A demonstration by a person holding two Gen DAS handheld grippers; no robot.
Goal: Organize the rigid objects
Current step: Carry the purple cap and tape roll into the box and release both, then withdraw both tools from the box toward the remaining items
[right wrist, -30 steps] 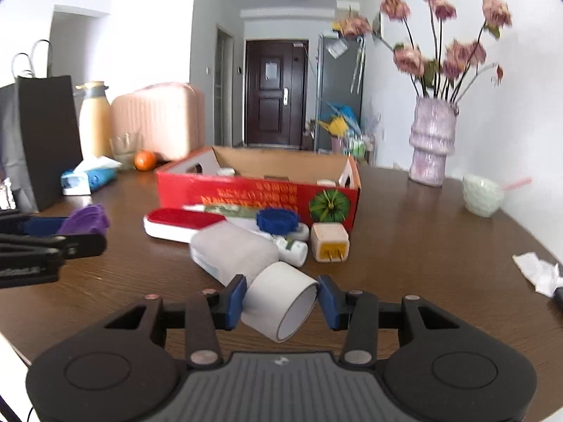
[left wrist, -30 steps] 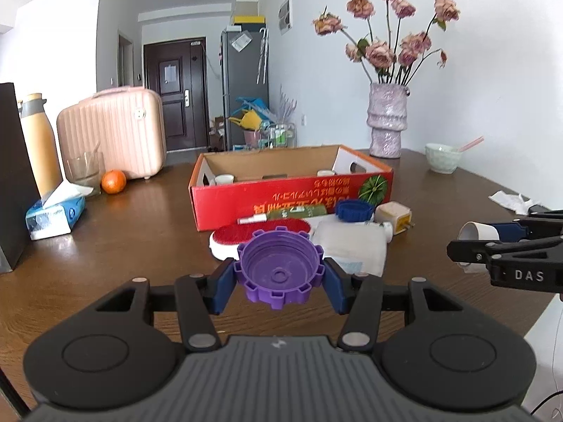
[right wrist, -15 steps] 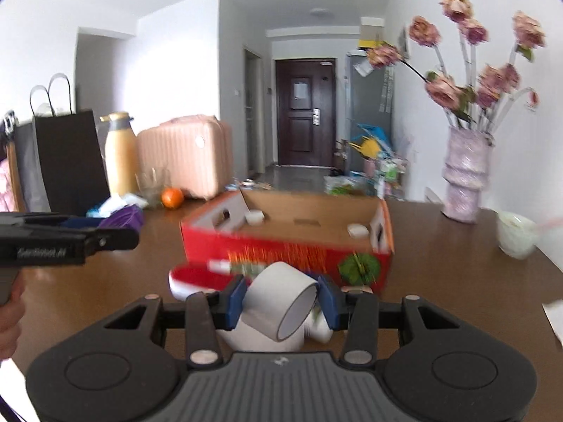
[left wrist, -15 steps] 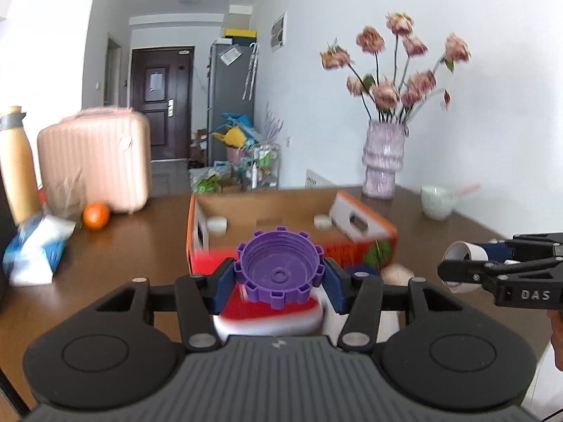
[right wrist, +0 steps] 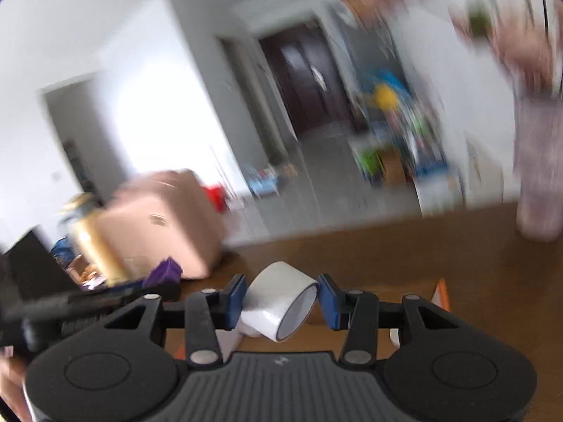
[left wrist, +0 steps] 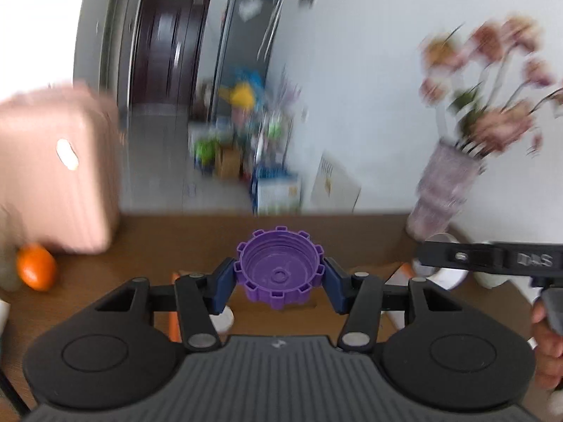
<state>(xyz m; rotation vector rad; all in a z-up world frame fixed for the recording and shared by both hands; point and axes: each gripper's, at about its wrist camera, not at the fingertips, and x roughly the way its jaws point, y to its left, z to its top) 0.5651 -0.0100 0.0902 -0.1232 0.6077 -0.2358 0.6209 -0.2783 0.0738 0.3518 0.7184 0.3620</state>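
A purple notched lid (left wrist: pixel 279 269) sits open side toward the camera, and my left gripper (left wrist: pixel 279 277) is shut on it, blue pads on both sides. My right gripper (right wrist: pixel 281 302) is shut on a white tape roll (right wrist: pixel 278 307), which lies tilted between its pads. Both hang over the red cardboard box, whose orange edge (left wrist: pixel 173 316) (right wrist: pixel 441 292) shows under the fingers. In the left wrist view the right gripper (left wrist: pixel 432 256) reaches in from the right with the roll (left wrist: pixel 445 276). The right wrist view shows the left gripper (right wrist: pixel 165 290) and lid (right wrist: pixel 163 270) at the left.
On the brown table (left wrist: pixel 176 239) stand a pink suitcase (left wrist: pixel 52 176), an orange (left wrist: pixel 37 270) and a vase of dried flowers (left wrist: pixel 443 193). A gold flask (right wrist: pixel 95 242) and a black bag (right wrist: pixel 31 270) are at the left. A small white item (left wrist: pixel 223 318) lies in the box.
Both grippers have swept forward and slightly up, from the near table to over the box. The loose items in front of the box have dropped out of view. Both grips are unchanged.
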